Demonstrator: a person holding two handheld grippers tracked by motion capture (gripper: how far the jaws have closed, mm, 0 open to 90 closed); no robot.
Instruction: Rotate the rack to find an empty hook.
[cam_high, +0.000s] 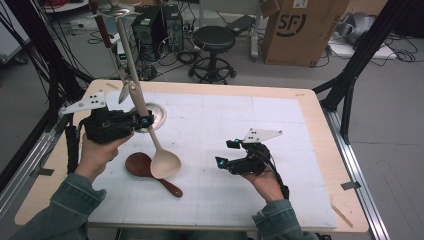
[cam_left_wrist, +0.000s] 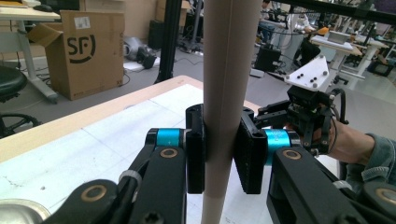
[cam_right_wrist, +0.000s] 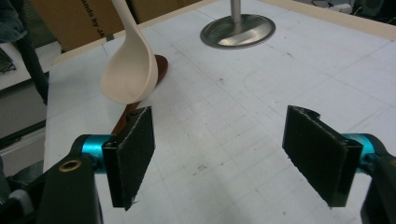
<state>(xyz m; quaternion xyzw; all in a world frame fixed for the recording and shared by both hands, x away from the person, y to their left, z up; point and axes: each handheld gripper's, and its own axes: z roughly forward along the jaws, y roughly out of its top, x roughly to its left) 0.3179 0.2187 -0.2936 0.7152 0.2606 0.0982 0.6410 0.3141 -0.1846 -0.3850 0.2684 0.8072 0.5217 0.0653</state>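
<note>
Item: pale ladle, being held by the left gripper, whose jaws are being kept closed on the upper part of the shaft, as is being shown plainly in the left gripper view. The long axis of the pale ladle is being carried steeply, the handle running up toward 11 o'clock in the high view and the bowl hanging toward 5 o'clock, low over the table. Item: brown wooden spoon, lying flat on the table, its bowl partly covered from above by the ladle bowl, its handle pointing toward 4 o'clock; contact between the two cannot be told. Item: right gripper, being held empty, its jaws standing wide apart with nothing between them. From the right gripper both utensils are lying toward 9 o'clock in the high view, and toward 11 o'clock in the right gripper view. The spoon handle end is judged nearer to the right gripper. Item: round metal stand base, resting behind the left gripper at 12 o'clock.
</note>
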